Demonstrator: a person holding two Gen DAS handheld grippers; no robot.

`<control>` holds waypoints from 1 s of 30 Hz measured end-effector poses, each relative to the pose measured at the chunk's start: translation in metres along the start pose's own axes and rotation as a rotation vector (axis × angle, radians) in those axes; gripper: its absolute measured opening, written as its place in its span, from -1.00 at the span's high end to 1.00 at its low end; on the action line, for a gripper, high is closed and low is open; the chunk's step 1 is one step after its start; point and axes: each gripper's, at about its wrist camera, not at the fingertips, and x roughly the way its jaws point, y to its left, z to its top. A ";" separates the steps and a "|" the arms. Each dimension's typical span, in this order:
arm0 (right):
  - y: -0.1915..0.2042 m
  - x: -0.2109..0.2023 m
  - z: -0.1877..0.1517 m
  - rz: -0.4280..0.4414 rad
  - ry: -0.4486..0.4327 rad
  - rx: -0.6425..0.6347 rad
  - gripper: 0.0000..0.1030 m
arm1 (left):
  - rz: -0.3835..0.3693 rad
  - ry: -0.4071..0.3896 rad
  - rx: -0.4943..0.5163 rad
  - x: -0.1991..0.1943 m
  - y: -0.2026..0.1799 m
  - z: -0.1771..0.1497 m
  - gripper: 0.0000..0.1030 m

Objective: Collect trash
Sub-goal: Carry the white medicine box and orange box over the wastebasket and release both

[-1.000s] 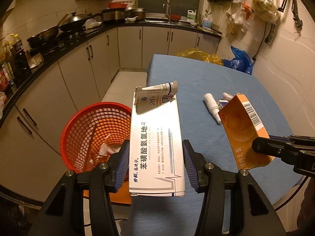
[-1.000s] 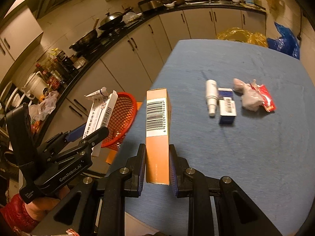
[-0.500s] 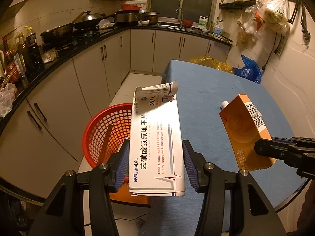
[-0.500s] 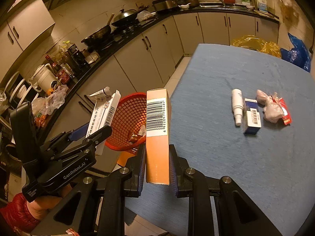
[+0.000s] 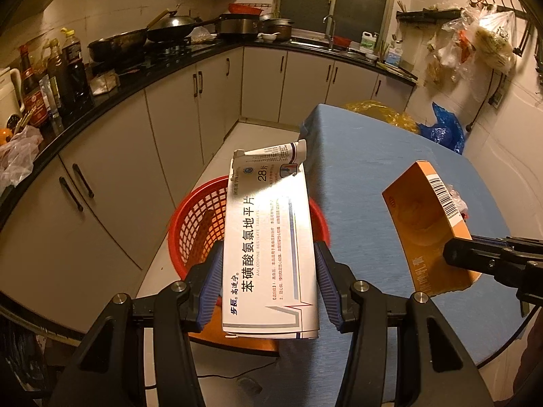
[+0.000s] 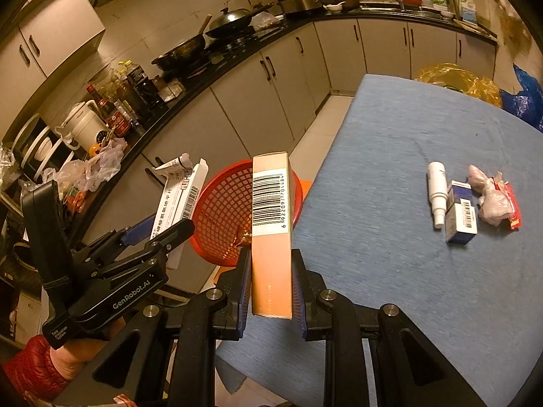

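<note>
My left gripper (image 5: 269, 288) is shut on a white medicine box (image 5: 271, 247) with a small tube (image 5: 276, 152) lying across its far end. It holds them above the red mesh basket (image 5: 193, 224) on the floor beside the blue table (image 5: 366, 169). My right gripper (image 6: 269, 291) is shut on an orange box (image 6: 271, 234) with a barcode, held over the table's left edge near the basket (image 6: 224, 210). The orange box (image 5: 427, 230) also shows in the left wrist view, and the left gripper (image 6: 149, 240) with its white box (image 6: 180, 200) in the right wrist view.
On the table lie a white spray bottle (image 6: 437, 193), a blue-and-white box (image 6: 461, 217) and crumpled wrappers (image 6: 492, 196). Kitchen cabinets (image 5: 169, 129) and a cluttered counter (image 5: 101, 78) run along the left. Yellow (image 6: 454, 78) and blue bags (image 6: 526, 98) sit beyond the table.
Both grippers have pulled back and left from the table with their boxes, towards the basket. The basket now lies more directly under the white box. The grips are unchanged.
</note>
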 end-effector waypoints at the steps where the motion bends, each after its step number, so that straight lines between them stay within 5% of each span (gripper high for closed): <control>1: 0.001 0.002 0.001 0.002 0.004 0.000 0.54 | 0.002 0.003 -0.005 0.001 0.003 0.000 0.02; 17: 0.029 0.041 0.032 0.031 0.054 -0.025 0.54 | 0.026 0.048 -0.062 0.022 0.038 -0.005 0.02; 30: 0.030 0.092 0.072 -0.028 0.088 -0.048 0.45 | 0.019 0.081 -0.078 0.058 0.050 0.014 0.00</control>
